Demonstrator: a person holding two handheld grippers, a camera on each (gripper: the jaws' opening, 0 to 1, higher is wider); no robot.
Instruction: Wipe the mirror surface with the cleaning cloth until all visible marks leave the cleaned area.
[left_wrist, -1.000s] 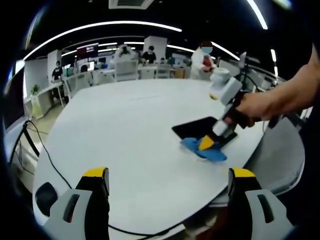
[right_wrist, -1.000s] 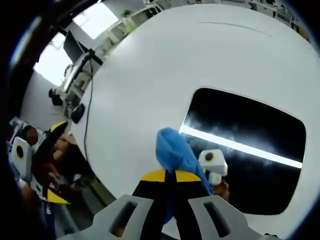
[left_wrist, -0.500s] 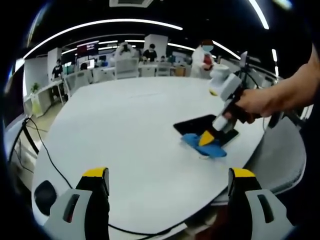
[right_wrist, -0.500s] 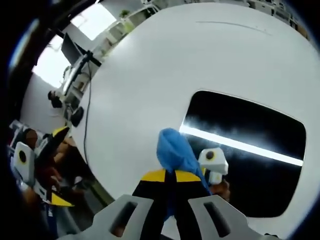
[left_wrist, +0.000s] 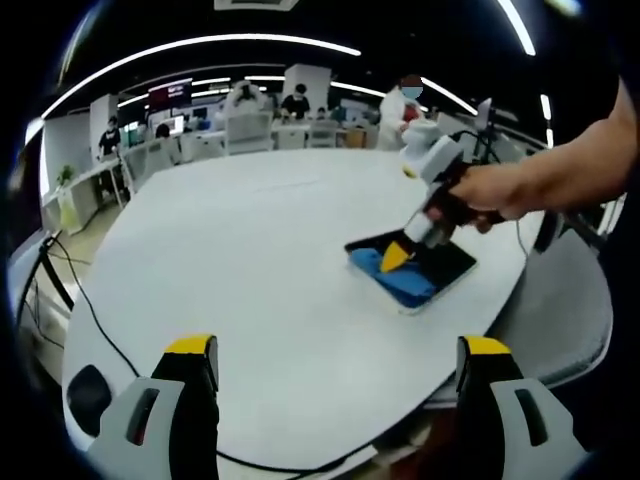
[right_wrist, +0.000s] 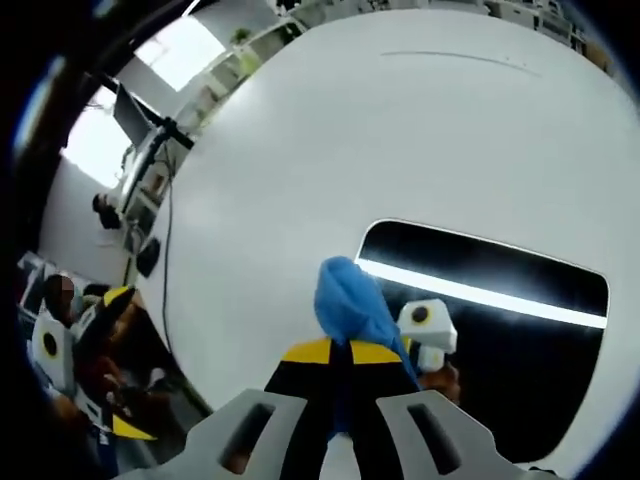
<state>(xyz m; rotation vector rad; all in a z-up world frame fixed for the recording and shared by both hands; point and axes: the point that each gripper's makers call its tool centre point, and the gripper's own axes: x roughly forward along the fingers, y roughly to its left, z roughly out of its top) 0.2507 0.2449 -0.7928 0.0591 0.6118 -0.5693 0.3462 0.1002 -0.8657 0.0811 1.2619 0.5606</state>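
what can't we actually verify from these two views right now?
- Marks on the mirror: right gripper view gives glare and dark reflection; left gripper view too small.
- Mirror's near edge: hidden behind the blue cloth and right tool.
- Cloth-to-glass contact: the cloth covers it in the left gripper view.
- Left tool: open, holding nothing.

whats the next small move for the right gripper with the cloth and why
Probably sweep the blue cloth further across the mirror toward its uncovered far side. The right gripper is shut on the cloth at the mirror's near edge, and most of the dark glass lies beyond it, unwiped.
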